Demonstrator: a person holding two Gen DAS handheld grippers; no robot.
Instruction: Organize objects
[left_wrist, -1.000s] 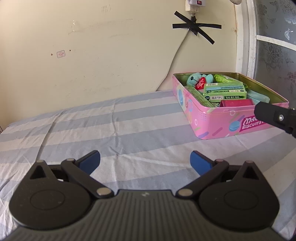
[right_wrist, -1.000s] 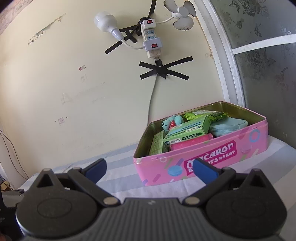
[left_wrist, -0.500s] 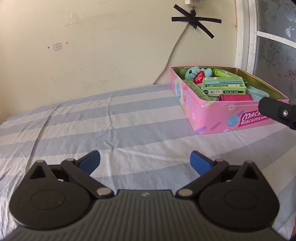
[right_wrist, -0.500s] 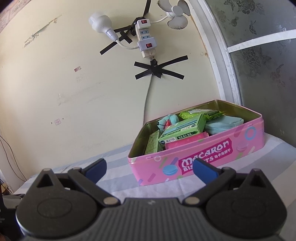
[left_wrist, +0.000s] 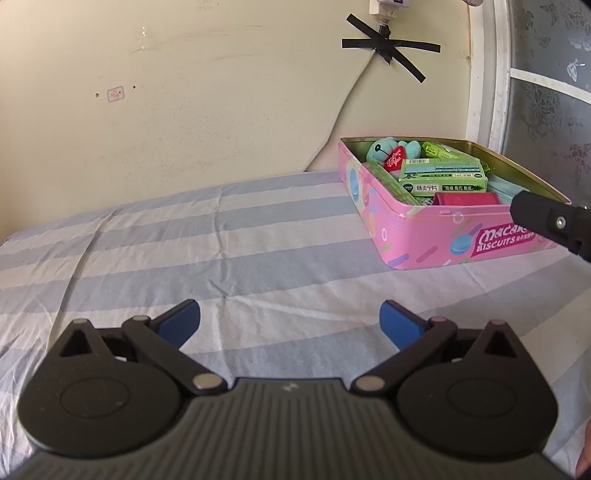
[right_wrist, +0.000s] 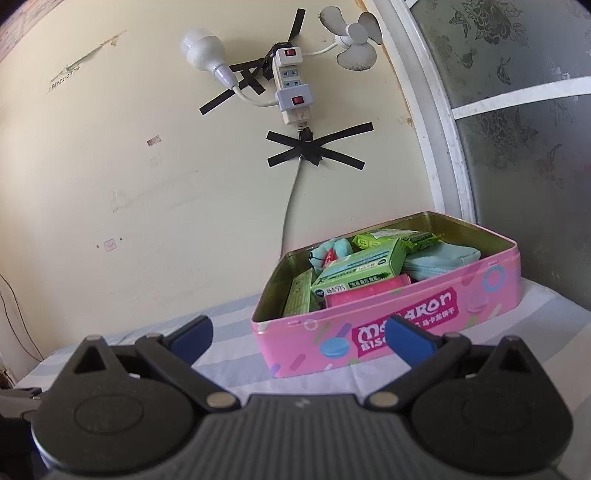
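Left wrist view: striped blue-and-white bedsheet (left_wrist: 221, 236) spreading out under a cream wall (left_wrist: 184, 110). Left gripper (left_wrist: 290, 317) hovering low over the sheet, blue fingertips (left_wrist: 181, 321) spread wide, gripping nothing. Pink biscuit tin (left_wrist: 424, 236) sitting lidless on the sheet at far right near a window frame (left_wrist: 487, 74), holding a teal plush toy (left_wrist: 382, 149), a green box (left_wrist: 443, 177) and a pink box (left_wrist: 465, 198). Black part of the right gripper (left_wrist: 550, 221) poking in from the right edge, overlapping the tin's front corner.

Right wrist view: cream wall again, with a power strip (right_wrist: 291, 85), bulb (right_wrist: 203, 50) and small fan (right_wrist: 354, 37) taped or plugged up high. Right gripper (right_wrist: 299, 332) spread wide and empty, facing the tin (right_wrist: 480, 291) just ahead, one blue fingertip (right_wrist: 406, 338) overlapping its front wall. Teal pouch (right_wrist: 443, 258) lying inside the tin beside the green box (right_wrist: 362, 269).
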